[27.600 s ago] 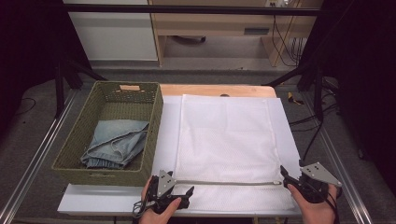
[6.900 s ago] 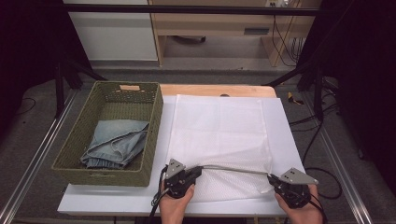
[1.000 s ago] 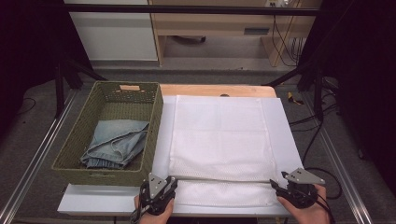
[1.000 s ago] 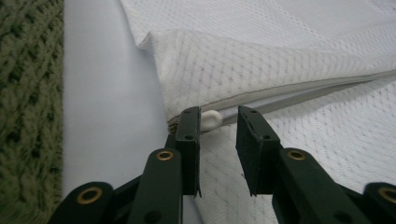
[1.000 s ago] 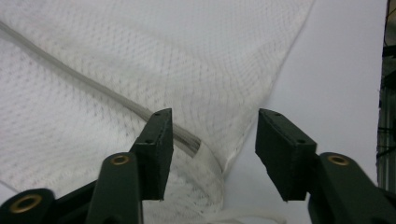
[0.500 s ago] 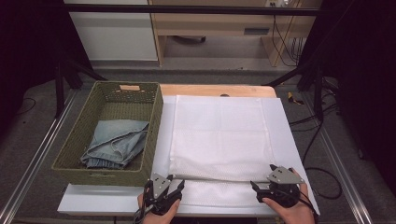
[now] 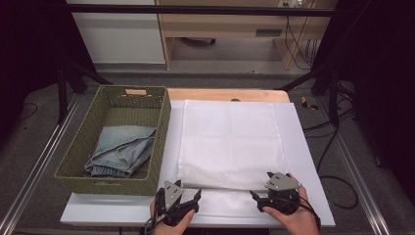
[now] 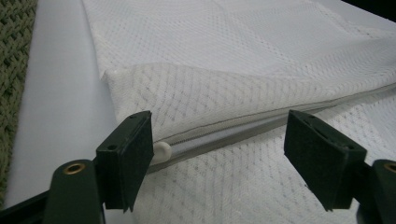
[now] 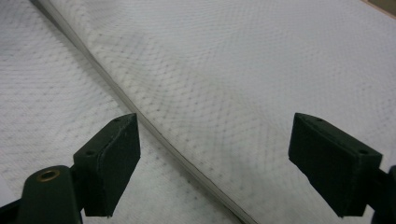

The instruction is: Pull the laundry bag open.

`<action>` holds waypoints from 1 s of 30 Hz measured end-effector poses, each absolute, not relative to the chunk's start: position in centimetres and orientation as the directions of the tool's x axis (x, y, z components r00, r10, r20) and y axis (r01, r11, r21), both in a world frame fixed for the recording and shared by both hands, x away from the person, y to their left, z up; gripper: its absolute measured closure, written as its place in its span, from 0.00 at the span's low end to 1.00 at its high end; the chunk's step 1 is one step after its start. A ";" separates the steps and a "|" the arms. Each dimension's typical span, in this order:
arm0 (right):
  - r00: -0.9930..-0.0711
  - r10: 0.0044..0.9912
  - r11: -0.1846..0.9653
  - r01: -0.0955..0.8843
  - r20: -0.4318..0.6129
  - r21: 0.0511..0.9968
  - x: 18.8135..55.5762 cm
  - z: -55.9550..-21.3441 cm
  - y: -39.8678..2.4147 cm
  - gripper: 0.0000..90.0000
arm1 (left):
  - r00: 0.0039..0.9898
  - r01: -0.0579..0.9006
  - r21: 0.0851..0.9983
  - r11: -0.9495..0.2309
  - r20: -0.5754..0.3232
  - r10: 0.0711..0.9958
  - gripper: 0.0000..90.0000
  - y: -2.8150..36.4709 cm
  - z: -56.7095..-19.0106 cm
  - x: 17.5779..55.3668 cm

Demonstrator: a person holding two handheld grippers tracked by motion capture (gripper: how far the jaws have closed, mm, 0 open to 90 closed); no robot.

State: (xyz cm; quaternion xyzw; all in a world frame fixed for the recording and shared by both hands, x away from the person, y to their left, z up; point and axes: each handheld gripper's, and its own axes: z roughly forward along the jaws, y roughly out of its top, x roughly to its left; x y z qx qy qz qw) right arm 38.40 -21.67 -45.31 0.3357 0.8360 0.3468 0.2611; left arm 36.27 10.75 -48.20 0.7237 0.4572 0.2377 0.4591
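The woven basket point(image 7: 115, 142) walls off the table's left side, its rim standing above the white board point(image 7: 303, 161), so a gripper passing leftward has to rise over it. Right of the mesh bag point(image 7: 230, 142) a bare strip of board lies free. The far edge looks unobstructed, though dimly seen.

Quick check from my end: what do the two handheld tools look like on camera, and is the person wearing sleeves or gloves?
Both tools are black. The left tool and right tool each carry a grey three-cornered plate on top. Up close, the flat rectangular pads look dark green-black, with small screw holes and a brass-coloured eyelet at the base. A dark cable trails from each. No sleeves or gloves visible.
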 end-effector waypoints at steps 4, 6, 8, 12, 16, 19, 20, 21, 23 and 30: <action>-0.666 0.717 0.558 0.373 -0.205 0.741 38.6 -45.4 -20.6 0.21 | 0.481 0.441 0.882 -0.167 -0.075 0.874 0.23 10.4 -48.2 36.3; -0.676 0.709 0.564 0.372 -0.202 0.737 38.7 -45.5 -20.2 0.22 | 0.483 0.441 0.881 -0.171 -0.072 0.873 0.21 10.3 -48.2 36.3; -0.690 0.697 0.572 0.368 -0.197 0.733 38.9 -45.4 -19.7 0.24 | 0.489 0.442 0.879 -0.177 -0.071 0.869 0.20 10.1 -48.3 36.3; -0.710 0.679 0.584 0.366 -0.189 0.724 39.1 -45.4 -19.0 0.26 | 0.490 0.442 0.879 -0.177 -0.072 0.869 0.19 10.1 -48.3 36.3; -0.732 0.659 0.596 0.367 -0.174 0.714 39.6 -45.4 -18.3 0.27 | 0.493 0.445 0.877 -0.181 -0.071 0.867 0.17 10.1 -48.4 36.4; -0.751 0.639 0.609 0.362 -0.167 0.706 40.0 -45.4 -17.8 0.28 | 0.497 0.443 0.876 -0.192 -0.061 0.866 0.15 9.9 -48.5 36.4; -0.754 0.635 0.616 0.359 -0.172 0.701 40.1 -45.4 -17.7 0.29 | 0.497 0.442 0.875 -0.196 -0.058 0.866 0.14 9.8 -48.5 36.4; -0.757 0.630 0.619 0.358 -0.171 0.699 40.2 -45.4 -17.5 0.29 | 0.500 0.442 0.874 -0.204 -0.051 0.864 0.14 9.7 -48.6 36.4; -0.765 0.620 0.628 0.350 -0.174 0.695 40.5 -45.4 -17.2 0.29 | 0.505 0.440 0.872 -0.212 -0.046 0.862 0.13 9.6 -48.7 36.4; -0.779 0.603 0.642 0.346 -0.171 0.684 41.5 -45.3 -16.4 0.32 | 0.496 0.444 0.872 -0.205 -0.048 0.867 0.13 9.6 -48.7 36.2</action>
